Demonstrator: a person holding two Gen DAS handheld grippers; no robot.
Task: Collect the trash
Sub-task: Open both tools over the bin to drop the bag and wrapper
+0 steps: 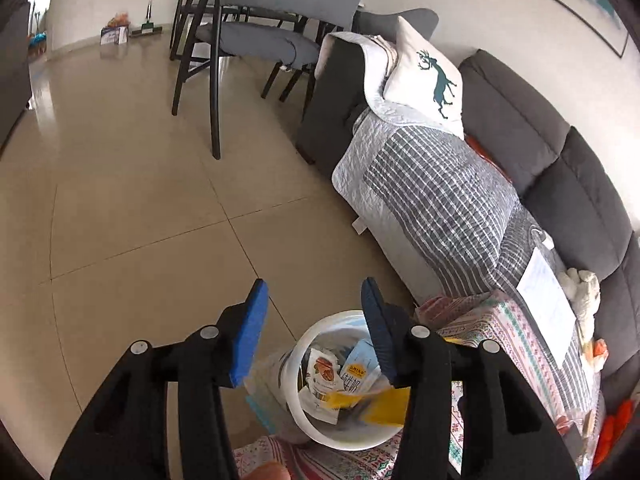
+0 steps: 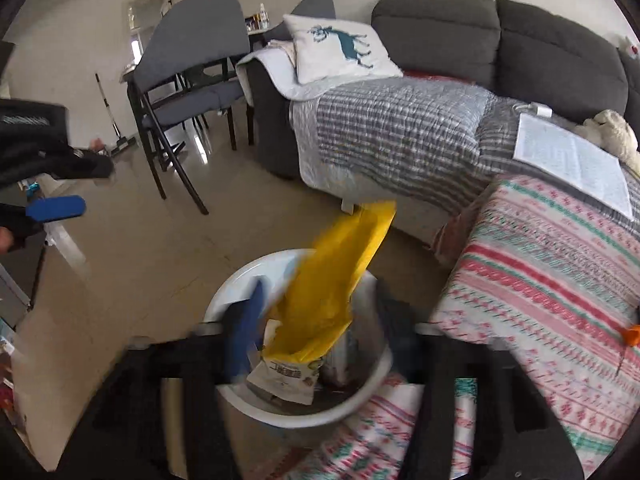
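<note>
A white trash bin [image 1: 294,390] stands on the floor by the sofa and holds several snack wrappers [image 1: 322,376]. It also shows in the right wrist view [image 2: 376,396]. A yellow bag [image 2: 332,288] hangs blurred over the bin's mouth, between the wide-spread jaws of my right gripper [image 2: 320,308], touching neither clearly. It shows in the left wrist view [image 1: 376,402] too. My left gripper [image 1: 314,296] is open and empty above the bin's left side; one blue pad of it shows in the right wrist view [image 2: 56,206].
A grey sofa [image 1: 560,152] with a checked quilt [image 1: 432,188], a striped blanket [image 2: 552,280], a white deer pillow [image 1: 428,76], a sheet of paper [image 2: 572,160] and a plush toy [image 2: 612,132]. Grey chairs [image 1: 264,36] and a broom [image 1: 149,4] stand on the tiled floor.
</note>
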